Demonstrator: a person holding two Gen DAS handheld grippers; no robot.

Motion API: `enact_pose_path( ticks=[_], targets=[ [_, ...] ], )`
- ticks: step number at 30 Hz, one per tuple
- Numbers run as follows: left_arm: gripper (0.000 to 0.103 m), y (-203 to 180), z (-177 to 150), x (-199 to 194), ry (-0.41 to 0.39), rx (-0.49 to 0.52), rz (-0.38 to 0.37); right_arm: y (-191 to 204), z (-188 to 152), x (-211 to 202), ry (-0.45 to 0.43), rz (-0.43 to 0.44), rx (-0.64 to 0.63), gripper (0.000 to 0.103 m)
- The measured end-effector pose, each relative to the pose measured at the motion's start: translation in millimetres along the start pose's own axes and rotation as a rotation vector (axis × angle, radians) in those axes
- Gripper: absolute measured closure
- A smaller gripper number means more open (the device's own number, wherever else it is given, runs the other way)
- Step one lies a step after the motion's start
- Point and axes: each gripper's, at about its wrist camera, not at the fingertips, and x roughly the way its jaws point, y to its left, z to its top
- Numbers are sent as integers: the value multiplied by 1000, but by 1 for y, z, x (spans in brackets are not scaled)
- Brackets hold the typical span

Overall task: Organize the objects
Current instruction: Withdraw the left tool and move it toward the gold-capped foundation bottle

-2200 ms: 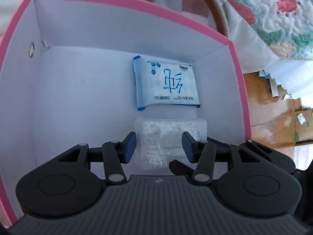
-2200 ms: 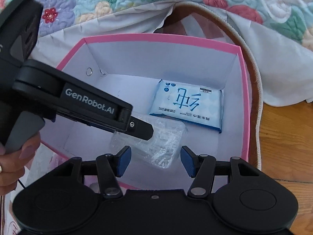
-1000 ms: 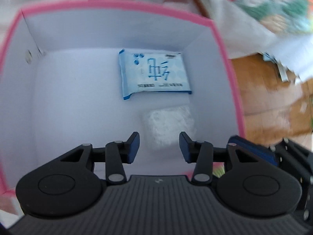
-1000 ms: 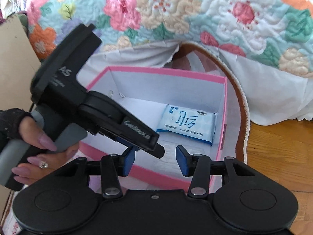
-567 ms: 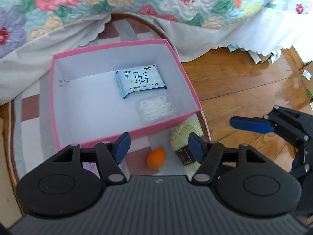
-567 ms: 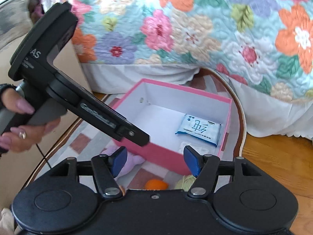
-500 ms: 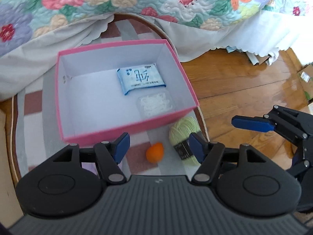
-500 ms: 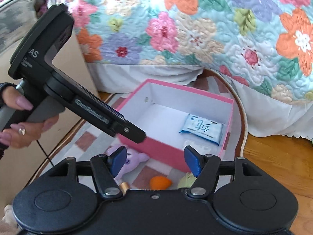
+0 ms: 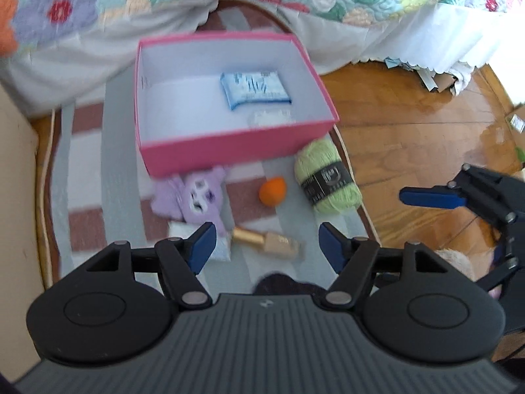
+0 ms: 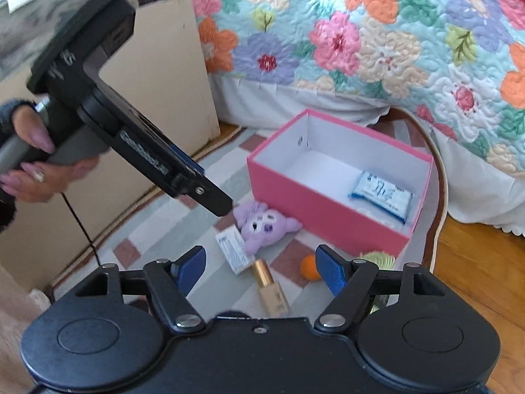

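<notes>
Both the left gripper (image 9: 264, 242) and right gripper (image 10: 259, 271) are opening, empty; the clear packet (image 9: 271, 118) in the pink box (image 9: 236, 149) blurs.

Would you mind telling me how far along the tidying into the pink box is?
Done: wipes pack and clear packet lie in the pink box. In hand: nothing; both grippers opening, empty. Left on the rug: plush, orange ball, yarn, gold bottle, small carton.

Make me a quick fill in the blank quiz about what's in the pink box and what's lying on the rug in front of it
1. The blue wipes packet lies inside the pink ____.
2. The ball of yarn on the rug is light ____.
3. The plush toy is ____ in colour.
4. Between plush and yarn lies a small ____ ball.

Missing words: box; green; purple; orange
</notes>
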Motion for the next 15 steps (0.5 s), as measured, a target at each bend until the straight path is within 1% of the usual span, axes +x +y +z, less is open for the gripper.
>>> enact_pose_path(
  ticks=[2,5,9,11,12,14,15],
  targets=[
    [35,0,-6,0,3,-17,-36,7,-8,1,3,-5,-28,24],
    [34,-6,-14,5,7,-2,-24,13,-18,6,7,19,-43,21],
    [33,-8,-22,18,26,3,-35,15,-29,21,18,46,-58,20],
    [33,-10,-22,25,17,10,-7,14,-36,29,-20,74,-93,16],
    [33,-11,-21,29,7,22,-1,13,-40,34,-36,78,-108,12],
    [28,-12,-19,38,-12,29,-4,11,-46,45,-54,81,-139,12],
    [27,-12,-19,42,-13,24,-14,9,-48,52,-49,79,-153,12]
  ],
)
